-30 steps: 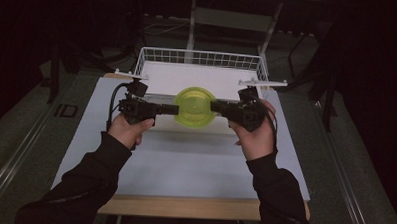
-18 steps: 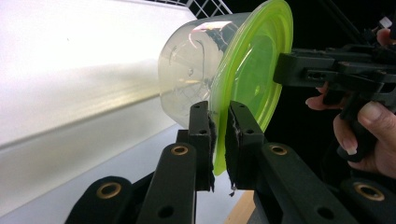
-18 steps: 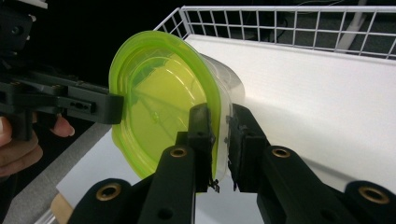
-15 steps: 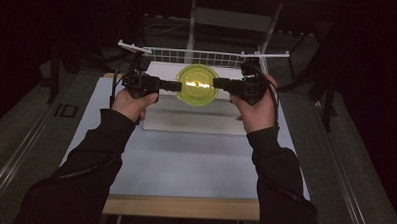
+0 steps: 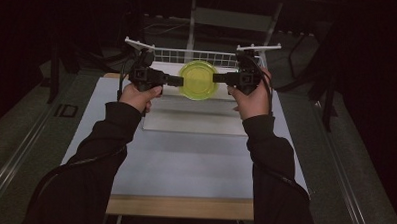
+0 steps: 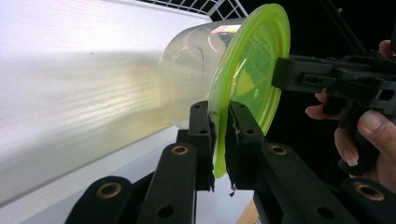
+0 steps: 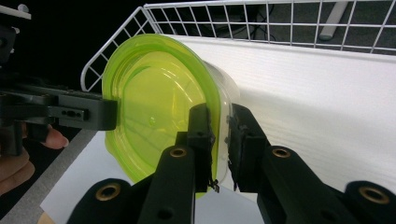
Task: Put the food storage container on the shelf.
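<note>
A clear plastic container (image 5: 198, 80) with a lime-green lid (image 6: 252, 84) is held level between two grippers, above the table's far end.

The left gripper (image 5: 180, 81) and right gripper (image 5: 216, 77) are each clamped on opposite rim edges; the white wire basket (image 5: 203, 56) lies just beyond.

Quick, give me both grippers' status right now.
Left gripper: shut on the green lid's rim.
Right gripper: shut on the opposite rim of the green lid.

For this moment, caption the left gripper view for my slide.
Left gripper clamps the round lime-green plastic lid of the clear plastic container.
</note>
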